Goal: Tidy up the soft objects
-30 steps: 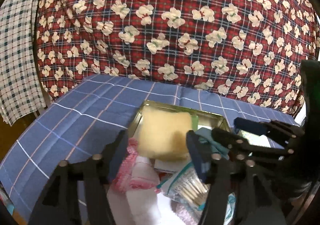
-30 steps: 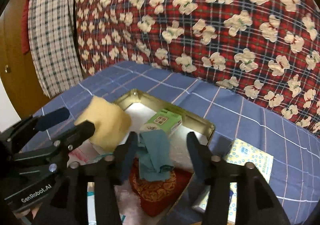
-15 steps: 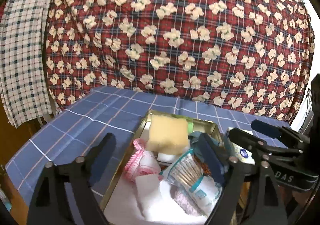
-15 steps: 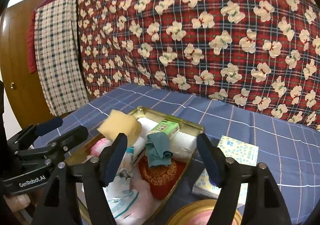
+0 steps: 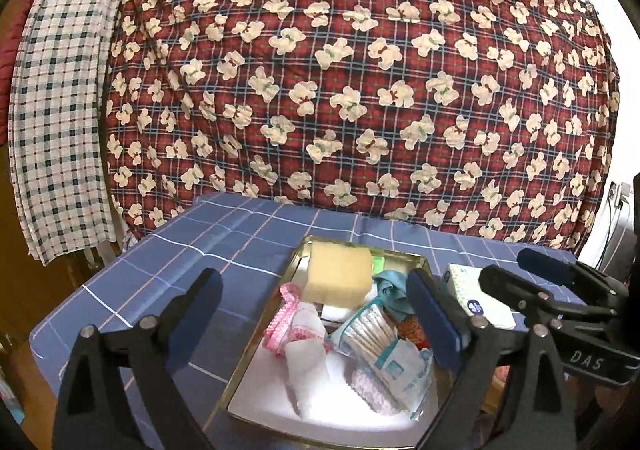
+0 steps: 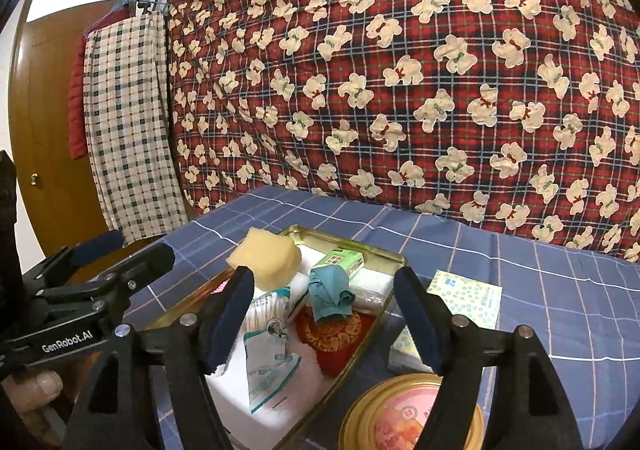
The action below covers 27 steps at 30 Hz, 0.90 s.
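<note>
A gold tin tray (image 5: 420, 265) (image 6: 384, 256) on the blue checked table holds a yellow sponge (image 5: 338, 279) (image 6: 266, 257), a teal cloth (image 6: 330, 290), a pink knitted piece (image 5: 286, 320), a cotton-swab packet (image 5: 374, 332) (image 6: 266, 314), a green box (image 6: 340, 260) and a red patterned pouch (image 6: 334, 334). My left gripper (image 5: 316, 320) is open and empty, raised above the tray's near end. My right gripper (image 6: 324, 312) is open and empty, raised above the tray. Each gripper also shows in the other's view, the right one (image 5: 532, 274) and the left one (image 6: 124, 250).
A tissue pack (image 6: 466, 296) (image 5: 472, 290) lies right of the tray. A round gold tin lid (image 6: 404, 414) sits at the near edge. A red bear-print quilt (image 5: 360, 90) hangs behind the table, a checked towel (image 5: 60, 122) to the left.
Both grippers have pulled back and up from the tray. The yellow sponge, earlier between the left fingers, now lies in the tray's far end. Both jaws opened wider.
</note>
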Motion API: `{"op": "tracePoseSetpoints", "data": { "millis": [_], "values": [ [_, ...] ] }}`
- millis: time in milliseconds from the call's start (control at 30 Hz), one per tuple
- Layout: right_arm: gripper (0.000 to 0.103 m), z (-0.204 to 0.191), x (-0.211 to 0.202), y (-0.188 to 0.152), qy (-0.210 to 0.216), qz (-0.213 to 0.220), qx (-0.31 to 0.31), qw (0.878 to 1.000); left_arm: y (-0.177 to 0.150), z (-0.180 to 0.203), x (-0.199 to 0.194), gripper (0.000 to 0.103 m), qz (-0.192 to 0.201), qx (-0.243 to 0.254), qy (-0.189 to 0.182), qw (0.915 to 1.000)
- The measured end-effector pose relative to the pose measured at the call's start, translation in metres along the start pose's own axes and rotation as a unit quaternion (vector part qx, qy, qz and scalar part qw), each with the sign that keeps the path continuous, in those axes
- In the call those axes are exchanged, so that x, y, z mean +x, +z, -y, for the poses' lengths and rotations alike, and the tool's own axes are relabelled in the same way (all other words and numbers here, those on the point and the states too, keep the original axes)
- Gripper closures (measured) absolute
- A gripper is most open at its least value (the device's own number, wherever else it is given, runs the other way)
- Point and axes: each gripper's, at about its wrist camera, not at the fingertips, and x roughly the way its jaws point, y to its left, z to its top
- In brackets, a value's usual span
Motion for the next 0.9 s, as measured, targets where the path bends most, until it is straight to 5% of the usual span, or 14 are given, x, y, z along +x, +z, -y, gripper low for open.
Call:
{"op": "tracePoseSetpoints", "data": {
  "millis": [900],
  "values": [
    [0.028, 0.003, -0.015, 0.0, 0.008, 0.011, 0.009, 1.0, -0.005, 0.006, -0.008, 0.005, -0.001, 0.004, 0.005, 1.0]
  ]
}}
